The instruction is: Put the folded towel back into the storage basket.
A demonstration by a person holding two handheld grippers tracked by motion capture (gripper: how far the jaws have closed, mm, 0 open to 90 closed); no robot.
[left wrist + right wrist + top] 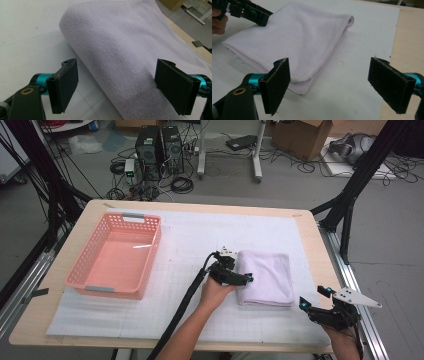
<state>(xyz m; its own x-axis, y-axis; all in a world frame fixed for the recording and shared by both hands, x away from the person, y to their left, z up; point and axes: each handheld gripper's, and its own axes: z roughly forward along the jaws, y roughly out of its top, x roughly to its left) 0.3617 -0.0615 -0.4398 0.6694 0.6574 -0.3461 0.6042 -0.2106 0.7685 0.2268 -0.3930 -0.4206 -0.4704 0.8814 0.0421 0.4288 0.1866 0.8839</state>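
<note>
- Where the white mat covers the wooden table, a folded pale lilac towel lies flat, well to the right of the pink basket and well apart from it.
- Seen from the high view, the towel is a neat rectangle; its rounded folded edge faces the basket, and its stitched open edges face away from it.
- At the towel's basket-side edge sits the left gripper, held in a hand whose forearm comes up from the near edge of the table.
- Its own view shows the left gripper with jaws spread wide, one black pad on either side of the towel's rounded fold; the fold lies between them, but neither pad presses into the cloth, so nothing is gripped.
- Near the towel's near right corner, just off the cloth and toward the table's right edge, is the right gripper, its grey three-cornered plate on top.
- From the right gripper's own camera, its jaws stand wide apart and hold nothing; the towel's hemmed corner lies just behind one pad, with bare mat between the two.
- Beyond the towel in that same view, the left gripper's tip rests at the cloth's far edge.
</note>
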